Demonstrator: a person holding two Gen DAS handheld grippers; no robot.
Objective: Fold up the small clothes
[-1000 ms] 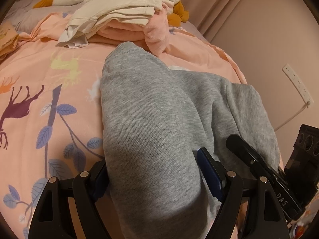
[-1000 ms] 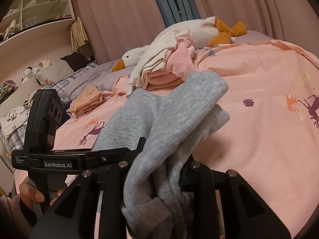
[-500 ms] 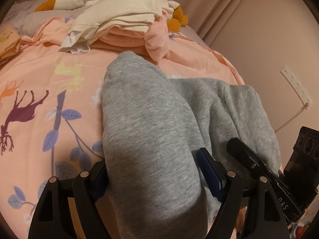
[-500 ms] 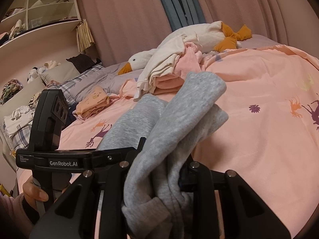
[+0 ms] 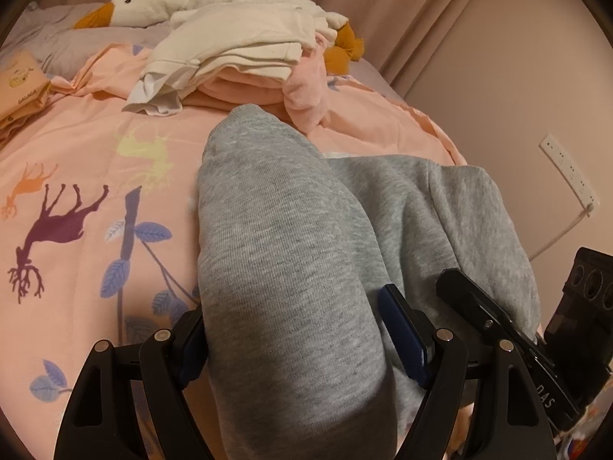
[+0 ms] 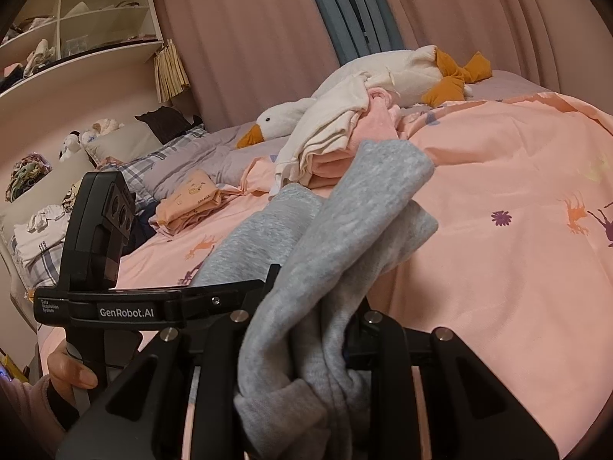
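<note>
no visible shift: grey sweatpants (image 5: pixel 291 268) apparently clamped in both grippers

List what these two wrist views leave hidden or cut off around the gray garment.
- Left wrist view: the gray garment covers the left gripper pads, so contact cannot be seen.
- Left wrist view: the garment's near end runs off the bottom edge.
- Right wrist view: bunched cloth hides the right gripper pads.
- Both views: folds hide the garment's type.
- Right wrist view: shelf items too small.

Grey sweatpants (image 5: pixel 291 268), bunched, legs draped forward over pink bedspread (image 5: pixel 76 145).
</note>
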